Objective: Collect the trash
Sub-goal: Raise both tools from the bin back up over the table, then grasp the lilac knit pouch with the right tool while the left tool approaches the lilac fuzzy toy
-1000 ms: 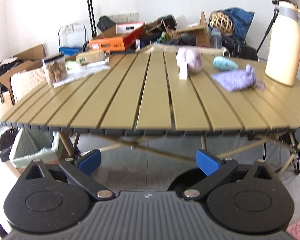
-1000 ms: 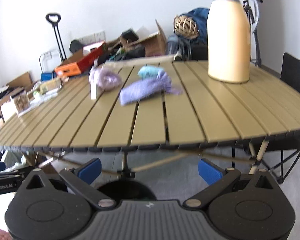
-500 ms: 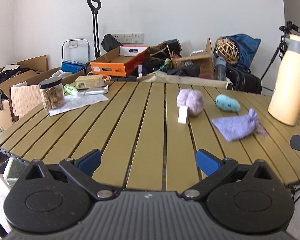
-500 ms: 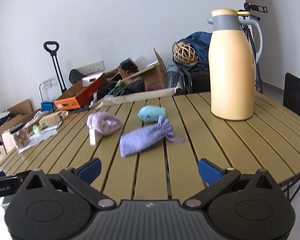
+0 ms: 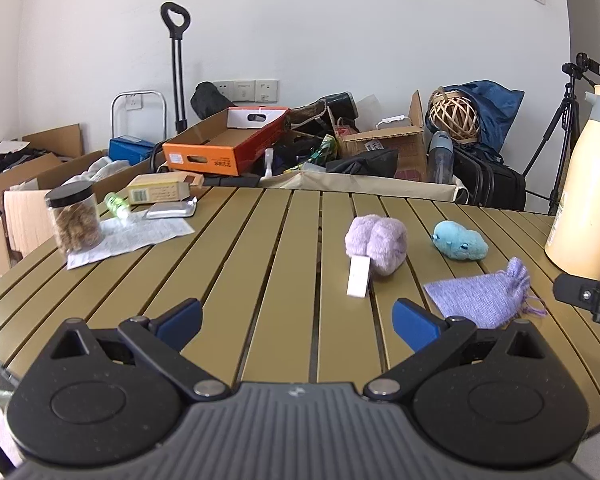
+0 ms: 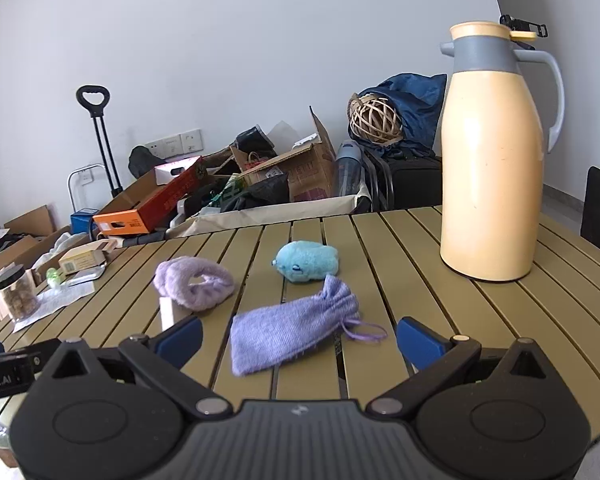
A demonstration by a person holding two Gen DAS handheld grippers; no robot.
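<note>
Left gripper (image 5: 296,322) released, empty, above table (image 5: 236,264). Right gripper (image 6: 298,340) released, pouch (image 6: 292,332) between fingers, untouched.

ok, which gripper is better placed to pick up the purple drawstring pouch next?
Right, probably. The right gripper is open with the purple drawstring pouch lying between its fingertips. The left gripper, also open, faces bare table; the pouch sits off to its right.

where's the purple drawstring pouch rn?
Purple drawstring pouch lies flat on the table, just ahead of the open right gripper, in front of the blue plush.
</note>
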